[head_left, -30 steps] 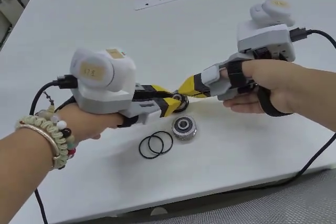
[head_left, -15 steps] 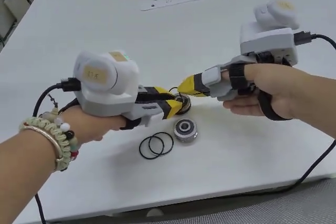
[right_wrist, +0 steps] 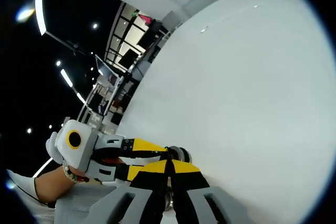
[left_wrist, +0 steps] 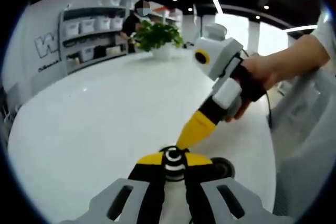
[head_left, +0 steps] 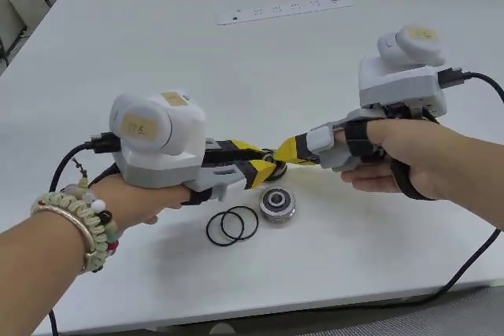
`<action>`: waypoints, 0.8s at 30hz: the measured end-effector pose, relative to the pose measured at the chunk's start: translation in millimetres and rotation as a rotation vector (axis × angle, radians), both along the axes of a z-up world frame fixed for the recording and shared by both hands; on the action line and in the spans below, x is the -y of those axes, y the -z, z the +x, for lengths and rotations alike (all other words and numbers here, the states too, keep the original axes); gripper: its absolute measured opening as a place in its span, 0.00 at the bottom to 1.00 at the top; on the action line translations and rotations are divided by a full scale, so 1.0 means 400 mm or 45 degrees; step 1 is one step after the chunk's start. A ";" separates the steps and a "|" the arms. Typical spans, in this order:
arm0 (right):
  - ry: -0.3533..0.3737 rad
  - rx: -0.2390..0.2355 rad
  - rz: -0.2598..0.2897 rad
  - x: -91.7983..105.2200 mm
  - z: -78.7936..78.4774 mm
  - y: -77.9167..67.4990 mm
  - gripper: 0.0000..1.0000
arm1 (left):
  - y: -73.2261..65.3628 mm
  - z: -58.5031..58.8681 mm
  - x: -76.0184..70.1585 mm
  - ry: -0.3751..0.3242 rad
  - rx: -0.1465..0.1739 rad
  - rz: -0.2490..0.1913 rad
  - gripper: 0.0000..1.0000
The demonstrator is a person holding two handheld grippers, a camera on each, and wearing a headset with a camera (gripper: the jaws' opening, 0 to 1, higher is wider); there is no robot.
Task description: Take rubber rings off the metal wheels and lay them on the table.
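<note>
Spanning the head view, white table [head_left: 378, 226] carries everything. Power strip [head_left: 283, 7] lies at the far side, well apart from the work.

Left gripper [head_left: 264, 169] and right gripper [head_left: 285, 152] meet tip to tip above the table's near half. Left gripper's jaws are clamped on held wheel [head_left: 273, 171], raised off the surface, prob. to steady it so the other tool can work its rubber free. Right gripper's jaws are pressed together to a point, tip at the held wheel's rim. Looks like it's picking at the ring, but can't tell if any rubber is nipped btwn them.

Just below, second wheel [head_left: 277, 203] lies flat on the table. Touching or just beside it, two black rubber rings [head_left: 232, 226] overlap, laid down. My read: one wheel stripped, this one in progress.

Hard to see:
- Held wheel is mostly covered by yellow jaw tips in the head view and both gripper views.
- Its ring is too small to make out.
- Second wheel's rim looks bare, not certain.
</note>
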State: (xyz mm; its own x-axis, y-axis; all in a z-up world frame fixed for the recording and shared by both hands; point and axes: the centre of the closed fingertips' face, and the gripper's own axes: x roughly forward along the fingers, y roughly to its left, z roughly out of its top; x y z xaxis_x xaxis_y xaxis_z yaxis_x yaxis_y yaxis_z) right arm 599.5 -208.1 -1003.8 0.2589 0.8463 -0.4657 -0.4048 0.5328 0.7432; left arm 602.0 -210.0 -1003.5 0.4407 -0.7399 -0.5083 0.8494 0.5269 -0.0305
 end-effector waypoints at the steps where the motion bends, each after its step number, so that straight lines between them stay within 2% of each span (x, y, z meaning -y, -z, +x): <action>1: -0.001 0.001 -0.003 0.001 0.000 0.001 0.00 | 0.000 0.000 0.000 0.002 0.001 0.002 0.14; 14: 0.007 0.031 -0.019 0.014 0.010 -0.007 0.00 | 0.000 -0.007 0.004 0.055 0.020 0.072 0.17; 16: 0.005 0.040 -0.020 0.016 0.011 -0.011 0.00 | -0.001 -0.011 0.007 0.085 0.034 0.094 0.19; 19: 0.009 0.048 -0.016 0.016 0.014 -0.017 0.00 | -0.011 -0.014 0.011 0.114 0.050 0.114 0.24; 24: 0.022 0.057 0.015 0.015 0.018 -0.037 0.00 | -0.039 -0.022 0.016 0.155 0.055 0.097 0.30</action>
State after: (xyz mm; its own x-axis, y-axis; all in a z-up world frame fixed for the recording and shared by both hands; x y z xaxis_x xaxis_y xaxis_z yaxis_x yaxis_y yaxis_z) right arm 606.9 -214.2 -988.9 0.2934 0.8471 -0.4432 -0.4285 0.5309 0.7311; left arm 593.3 -216.3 -987.9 0.3728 -0.7491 -0.5477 0.9068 0.4192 0.0438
